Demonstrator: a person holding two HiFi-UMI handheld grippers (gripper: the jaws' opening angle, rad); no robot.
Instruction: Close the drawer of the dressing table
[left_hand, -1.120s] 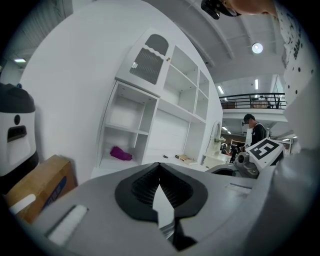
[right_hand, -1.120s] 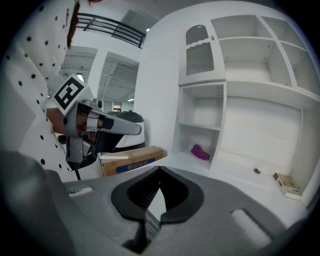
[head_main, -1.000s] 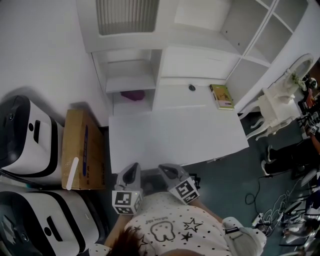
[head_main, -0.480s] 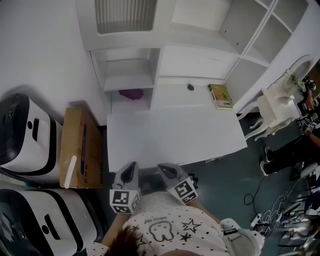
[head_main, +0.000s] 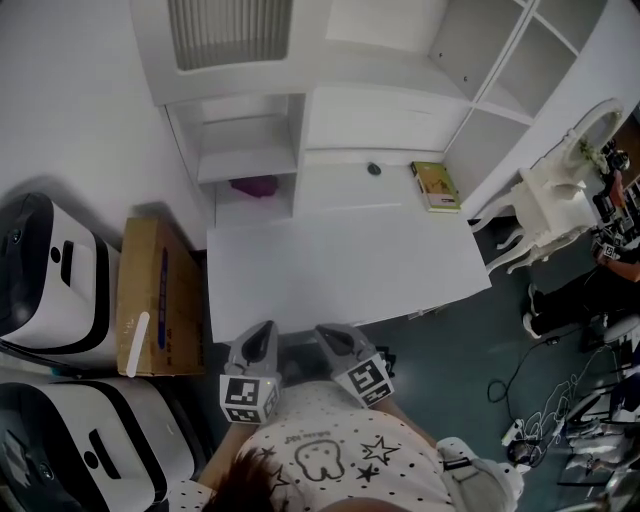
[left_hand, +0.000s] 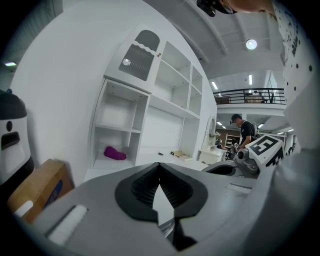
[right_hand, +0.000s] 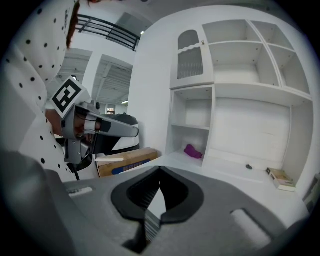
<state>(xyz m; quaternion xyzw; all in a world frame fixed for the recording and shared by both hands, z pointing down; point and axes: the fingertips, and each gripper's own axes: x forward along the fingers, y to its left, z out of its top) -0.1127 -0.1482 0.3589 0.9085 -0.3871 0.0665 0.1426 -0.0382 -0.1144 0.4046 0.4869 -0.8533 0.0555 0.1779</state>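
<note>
Honestly, progress is hard to judge. The left gripper (head_main: 262, 334) and right gripper (head_main: 332, 336) both hover at the near edge of the dressing table (head_main: 340, 270), their jaws pinched together on nothing. Its drawer would sit under that edge (no view shows its front), so it may be pushed home or waiting for a shove.

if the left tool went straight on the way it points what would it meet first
Most likely the dressing table's white top, near its front edge; the left tool tilts slightly down toward it.
</note>
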